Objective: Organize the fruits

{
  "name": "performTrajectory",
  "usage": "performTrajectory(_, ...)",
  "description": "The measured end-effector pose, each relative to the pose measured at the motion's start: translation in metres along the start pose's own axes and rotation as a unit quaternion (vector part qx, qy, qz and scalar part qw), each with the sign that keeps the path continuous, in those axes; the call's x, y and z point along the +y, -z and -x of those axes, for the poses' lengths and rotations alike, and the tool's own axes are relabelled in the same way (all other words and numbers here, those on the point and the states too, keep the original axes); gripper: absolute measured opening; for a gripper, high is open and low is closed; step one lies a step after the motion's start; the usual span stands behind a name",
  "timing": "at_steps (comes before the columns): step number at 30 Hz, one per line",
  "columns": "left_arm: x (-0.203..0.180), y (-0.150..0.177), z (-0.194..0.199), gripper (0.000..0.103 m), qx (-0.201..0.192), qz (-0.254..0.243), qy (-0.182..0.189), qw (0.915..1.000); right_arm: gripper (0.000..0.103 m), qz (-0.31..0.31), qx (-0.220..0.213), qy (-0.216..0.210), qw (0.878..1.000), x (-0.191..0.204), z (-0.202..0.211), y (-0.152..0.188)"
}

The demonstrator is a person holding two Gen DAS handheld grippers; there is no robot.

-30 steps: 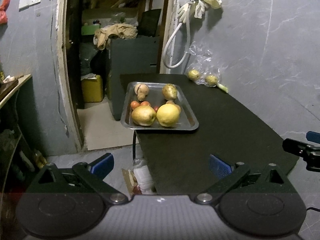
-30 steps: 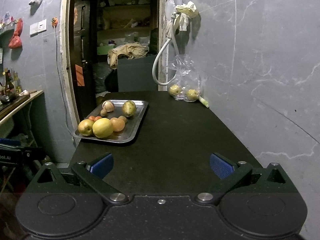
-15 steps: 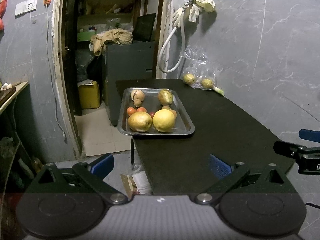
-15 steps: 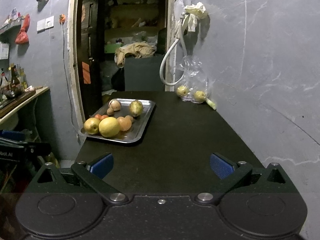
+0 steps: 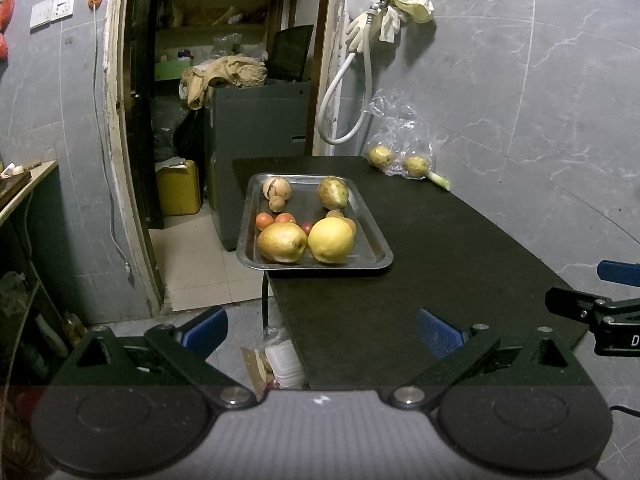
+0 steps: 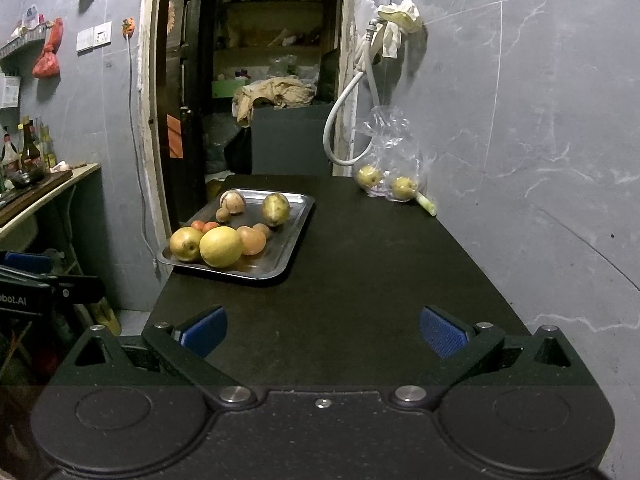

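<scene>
Left tongs (image 5: 322, 330) are hanging spread & empty off the tabletop's (image 5: 460, 248) near-left corner; right tongs (image 6: 322, 330) are likewise spread, empty, over the near edge, prob. lining up an approach. Tray (image 5: 362, 200) is sitting at the left edge w/ the fruit (image 5: 282, 242) piled in it, handy for sorting. Bag (image 5: 400, 152) w/ more fruit is leaning at the far-right corner against the wall. Writing: only "obot.AI" on the left tongs' body in the right view.
</scene>
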State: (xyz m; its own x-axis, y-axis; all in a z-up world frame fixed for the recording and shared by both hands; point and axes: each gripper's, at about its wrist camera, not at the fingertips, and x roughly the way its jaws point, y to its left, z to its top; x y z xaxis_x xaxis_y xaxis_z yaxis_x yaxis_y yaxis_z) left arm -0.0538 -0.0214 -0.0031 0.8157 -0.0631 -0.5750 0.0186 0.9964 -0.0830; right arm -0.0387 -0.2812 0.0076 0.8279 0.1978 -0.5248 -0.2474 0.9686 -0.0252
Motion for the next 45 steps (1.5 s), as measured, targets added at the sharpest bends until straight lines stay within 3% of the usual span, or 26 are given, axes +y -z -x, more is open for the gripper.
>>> performTrajectory(45,0.0075,-0.0004,-0.0087,0.102,0.004,-0.001,0.002,1.0000,0.102,0.005,0.006,0.001,1.000,-0.0030,-0.0089,0.0004)
